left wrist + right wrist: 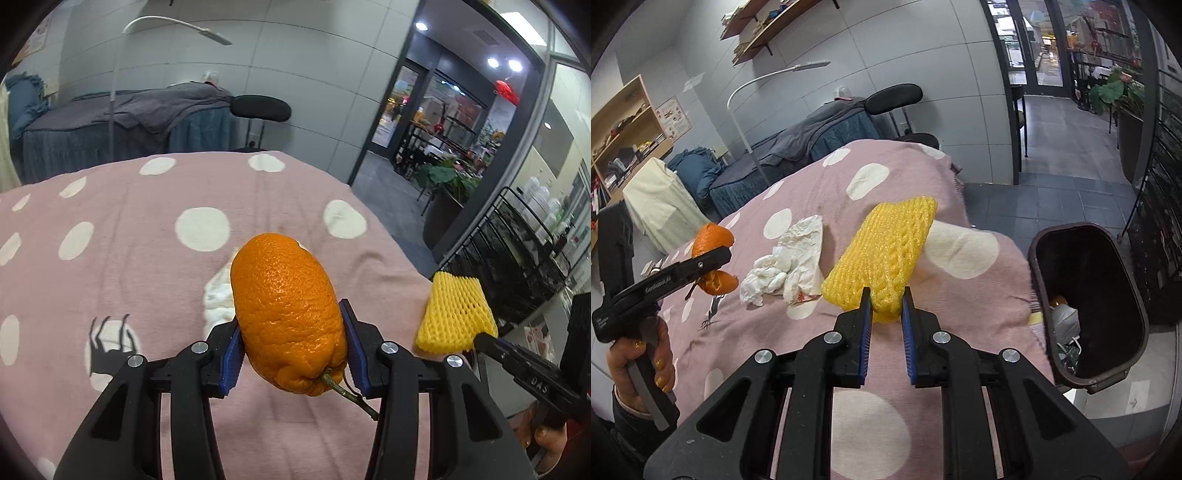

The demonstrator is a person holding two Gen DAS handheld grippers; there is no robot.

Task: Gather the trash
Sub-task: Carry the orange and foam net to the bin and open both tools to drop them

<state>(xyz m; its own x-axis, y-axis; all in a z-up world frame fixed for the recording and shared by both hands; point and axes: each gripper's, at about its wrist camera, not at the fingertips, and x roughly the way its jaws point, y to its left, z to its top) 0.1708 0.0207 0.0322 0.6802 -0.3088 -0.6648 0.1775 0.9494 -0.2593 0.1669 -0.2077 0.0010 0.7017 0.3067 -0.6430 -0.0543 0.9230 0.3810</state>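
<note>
Left wrist view: the left gripper pinches an orange peel between its two blue pads. The peel looks like a whole orange from here, and a small green stem sticks out at its bottom. It is held up above the pink blanket with white dots. Just behind the peel, a bit of white crumpled tissue lies on the blanket. Off to the right of this gripper, a yellow foam net is held up by the tip of the right gripper.

Right wrist view: the right gripper pinches the yellow foam net by its near end, with both blue pads pressed on it. The net sticks out forward and up, above the pink blanket. To the left of the gripper, the white tissue lies on the blanket in a bunched heap. Farther left, the left gripper holds the orange peel, and here the peel looks open and torn. A hand holds that gripper's handle. To the right of the right gripper and lower down, a dark trash bin stands on the floor next to the blanket's edge. It is open, and some trash lies inside it.
</note>
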